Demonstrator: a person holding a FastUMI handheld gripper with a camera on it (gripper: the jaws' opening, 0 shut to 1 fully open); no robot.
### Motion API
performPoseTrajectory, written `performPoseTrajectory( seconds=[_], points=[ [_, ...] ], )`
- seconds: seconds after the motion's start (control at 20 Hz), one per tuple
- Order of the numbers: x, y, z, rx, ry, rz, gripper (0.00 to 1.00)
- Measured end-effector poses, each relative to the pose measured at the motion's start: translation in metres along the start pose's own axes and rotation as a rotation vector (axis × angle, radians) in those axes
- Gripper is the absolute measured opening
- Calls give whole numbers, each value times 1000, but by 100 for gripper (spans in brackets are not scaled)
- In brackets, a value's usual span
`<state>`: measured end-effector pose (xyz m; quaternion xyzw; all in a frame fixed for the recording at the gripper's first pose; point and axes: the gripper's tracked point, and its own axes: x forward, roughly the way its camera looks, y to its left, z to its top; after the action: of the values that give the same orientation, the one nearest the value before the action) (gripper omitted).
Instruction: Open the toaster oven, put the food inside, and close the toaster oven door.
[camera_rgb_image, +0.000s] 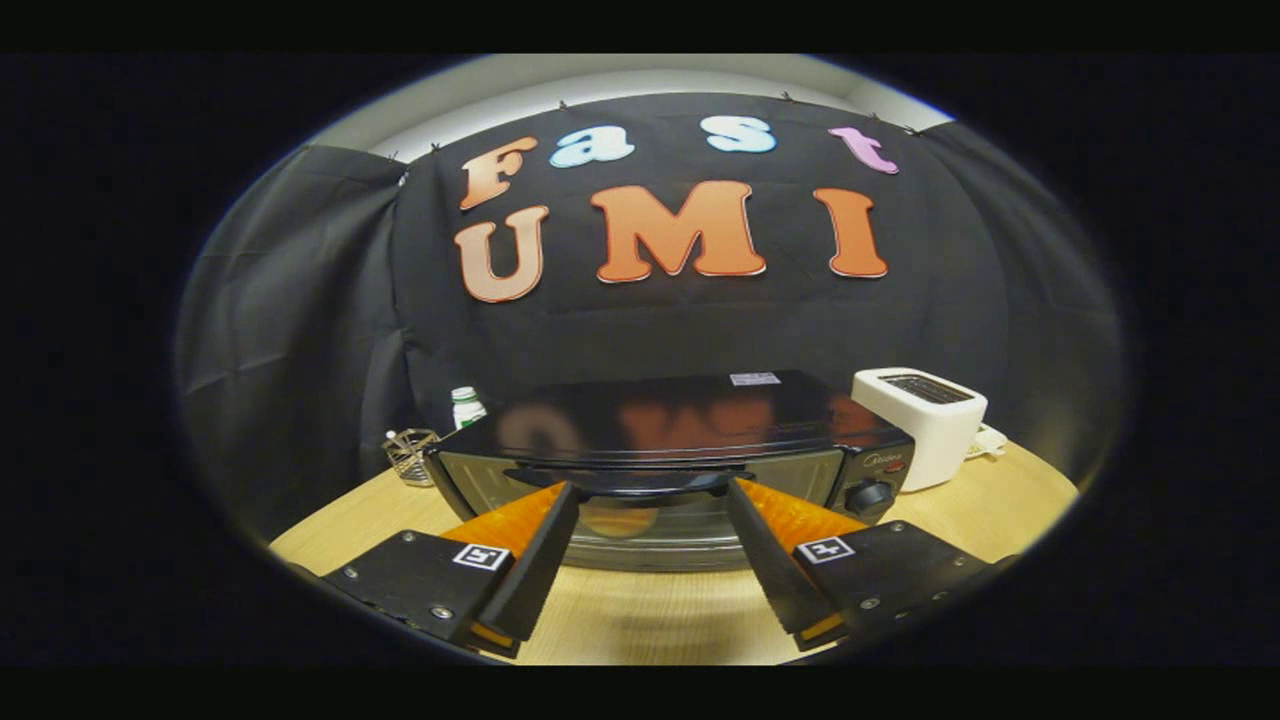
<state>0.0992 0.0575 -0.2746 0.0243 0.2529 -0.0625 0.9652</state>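
The gripper (650, 490) sits nearest the camera, fingers spread wide and holding nothing, tips level with the door handle (632, 482) of the toaster oven (670, 450). The door is shut, so the opening step appears to be in hand. Next move likely requires closing on the handle and pulling down. Bare table (640, 610) in front leaves room for the door's swing. A white toaster (925, 420) stands just beside the oven.

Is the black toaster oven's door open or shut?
Shut: the glass door stands upright against the black toaster oven; the open gripper reaches its handle.
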Motion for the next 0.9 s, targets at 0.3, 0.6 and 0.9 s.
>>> performPoseTrajectory(
  seconds=[0.3,0.6,0.9],
  points=[
    [-64,-1,44,19,-152,72,89],
    [-146,-14,84,-24,-272,96,89],
    [-206,-47,97,-35,-337,70,92]
  ],
)
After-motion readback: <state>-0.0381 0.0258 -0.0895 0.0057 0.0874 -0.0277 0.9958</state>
